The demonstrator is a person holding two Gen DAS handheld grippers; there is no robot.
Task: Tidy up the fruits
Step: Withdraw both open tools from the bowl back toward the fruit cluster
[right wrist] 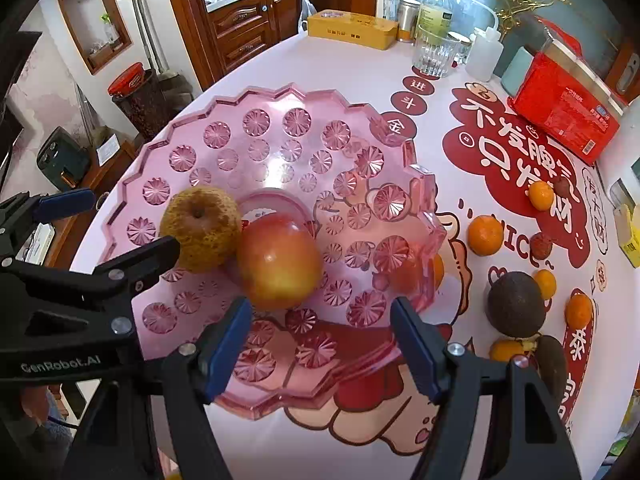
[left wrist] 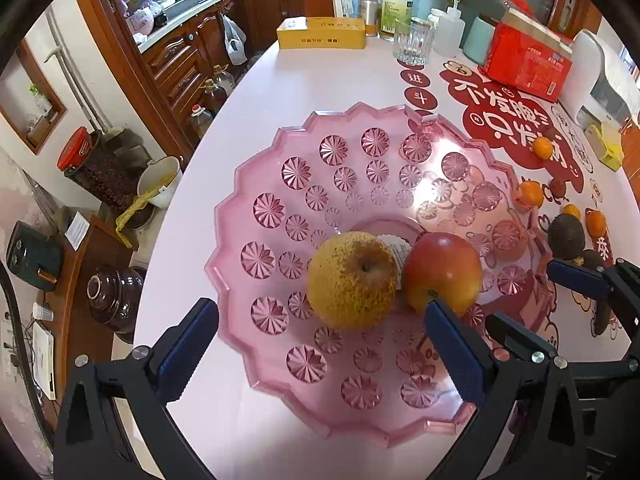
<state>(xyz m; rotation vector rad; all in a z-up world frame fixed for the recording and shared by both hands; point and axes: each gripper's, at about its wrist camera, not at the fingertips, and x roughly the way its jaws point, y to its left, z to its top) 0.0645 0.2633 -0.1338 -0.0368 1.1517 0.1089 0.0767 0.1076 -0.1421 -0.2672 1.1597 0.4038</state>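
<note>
A pink glass fruit plate (left wrist: 280, 208) (right wrist: 224, 136) holds a yellow-brown pear (left wrist: 352, 280) (right wrist: 202, 232) and a red apple (left wrist: 442, 272) (right wrist: 278, 260), side by side. My left gripper (left wrist: 320, 344) is open and empty, just short of the pear. My right gripper (right wrist: 322, 340) is open and empty, just short of the apple. Right of the plate lie several small oranges (right wrist: 485, 236), a dark avocado (right wrist: 515, 304) (left wrist: 566, 236) and small red lychees (right wrist: 541, 246).
At the table's far side stand a yellow box (left wrist: 322, 32), a glass (left wrist: 414, 42), bottles (left wrist: 396, 2) and a red box (left wrist: 528, 62). A red sticker mat (right wrist: 520, 152) covers the right of the table. The table edge runs along the left.
</note>
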